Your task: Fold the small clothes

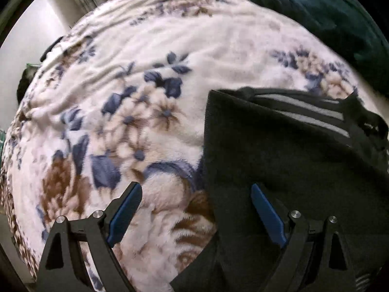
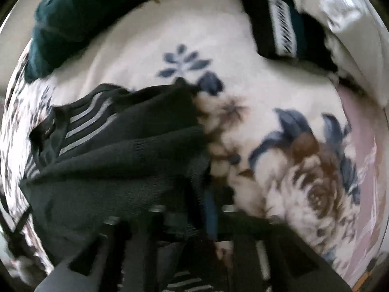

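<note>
A small black garment with grey stripes [image 1: 287, 146] lies on a floral blanket [image 1: 150, 48]. My left gripper [image 1: 197, 194] is open, its blue-padded fingers [image 1: 126, 209] spread over the garment's left edge, one finger on the blanket side and one over the black cloth. In the right wrist view the same garment [image 2: 126, 150] is bunched and lifted at its right edge. My right gripper [image 2: 206, 206] is shut on that edge; the view is blurred.
A dark green garment [image 1: 328, 12] lies at the far side of the blanket, also in the right wrist view [image 2: 80, 12]. A black piece with a white patterned band [image 2: 279, 19] lies at the far right. A pale wall [image 1: 29, 36] stands beyond the bed.
</note>
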{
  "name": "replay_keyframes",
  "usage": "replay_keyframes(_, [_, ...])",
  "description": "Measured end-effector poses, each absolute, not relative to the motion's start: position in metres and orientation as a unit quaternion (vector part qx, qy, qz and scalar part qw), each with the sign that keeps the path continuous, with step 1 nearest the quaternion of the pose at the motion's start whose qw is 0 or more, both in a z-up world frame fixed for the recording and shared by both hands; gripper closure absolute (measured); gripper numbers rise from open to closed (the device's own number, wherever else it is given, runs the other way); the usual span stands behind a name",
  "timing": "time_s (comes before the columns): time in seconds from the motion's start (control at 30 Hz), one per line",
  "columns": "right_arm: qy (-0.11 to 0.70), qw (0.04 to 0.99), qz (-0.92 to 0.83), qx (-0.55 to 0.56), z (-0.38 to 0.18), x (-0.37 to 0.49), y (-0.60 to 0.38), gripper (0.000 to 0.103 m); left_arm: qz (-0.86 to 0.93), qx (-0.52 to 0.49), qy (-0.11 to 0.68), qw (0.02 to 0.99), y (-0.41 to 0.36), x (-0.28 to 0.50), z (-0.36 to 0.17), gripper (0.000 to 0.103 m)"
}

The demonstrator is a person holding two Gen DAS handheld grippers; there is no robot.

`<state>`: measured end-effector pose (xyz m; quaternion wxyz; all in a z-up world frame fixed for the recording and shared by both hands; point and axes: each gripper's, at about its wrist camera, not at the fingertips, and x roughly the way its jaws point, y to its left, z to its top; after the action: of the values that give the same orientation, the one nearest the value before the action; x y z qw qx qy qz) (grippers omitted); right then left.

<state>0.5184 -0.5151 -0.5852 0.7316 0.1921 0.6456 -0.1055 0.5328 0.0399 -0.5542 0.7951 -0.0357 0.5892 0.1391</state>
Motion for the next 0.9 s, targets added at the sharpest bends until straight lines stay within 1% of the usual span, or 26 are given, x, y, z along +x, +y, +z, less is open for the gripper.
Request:
replay_keyframes(0.03, [0.638,0.733,-0.105,0.209,-0.579,0.514,-0.52,0.041,0.139,-0.039,0.589,0.795,0.042,0.533,-0.551,0.012])
replay_keyframes(0.07, [0.628,0.738,-0.105,0.224,-0.571,0.509,-0.524,0.034,0.14,-0.04,0.581,0.801,0.042,0.53,-0.542,0.012])
replay_keyframes(0.17, [0.616,0.748,-0.106,0.223,-0.547,0.487,-0.525,0.034,0.132,-0.045,0.562,0.815,0.04,0.513,-0.515,0.012])
replay_keyframes(0.2, [0.614,0.75,-0.105,0.224,-0.54,0.48,-0.524,0.032,0.124,-0.055,0.558,0.819,0.037,0.505,-0.506,0.012])
replay_keyframes(0.27, [0.618,0.746,-0.096,0.228,-0.524,0.458,-0.518,0.018,0.106,-0.069,0.56,0.819,0.026,0.488,-0.493,0.012])
replay_keyframes(0.37, [0.628,0.74,-0.089,0.223,-0.505,0.425,-0.516,0.016,0.06,-0.082,0.567,0.817,-0.008,0.46,-0.474,0.011])
replay_keyframes(0.43, [0.633,0.736,-0.082,0.224,-0.496,0.405,-0.518,0.016,0.025,-0.073,0.571,0.817,-0.043,0.436,-0.465,0.006])
replay_keyframes(0.6, [0.653,0.722,-0.054,0.223,-0.485,0.355,-0.55,0.016,-0.042,-0.05,0.587,0.807,-0.137,0.371,-0.456,0.005])
replay_keyframes(0.7, [0.664,0.715,-0.028,0.217,-0.491,0.345,-0.578,0.016,-0.061,-0.042,0.62,0.781,-0.201,0.318,-0.469,0.005])
replay_keyframes(0.9, [0.692,0.694,0.024,0.2,-0.514,0.337,-0.63,0.016,-0.06,-0.046,0.692,0.718,-0.312,0.218,-0.516,0.005])
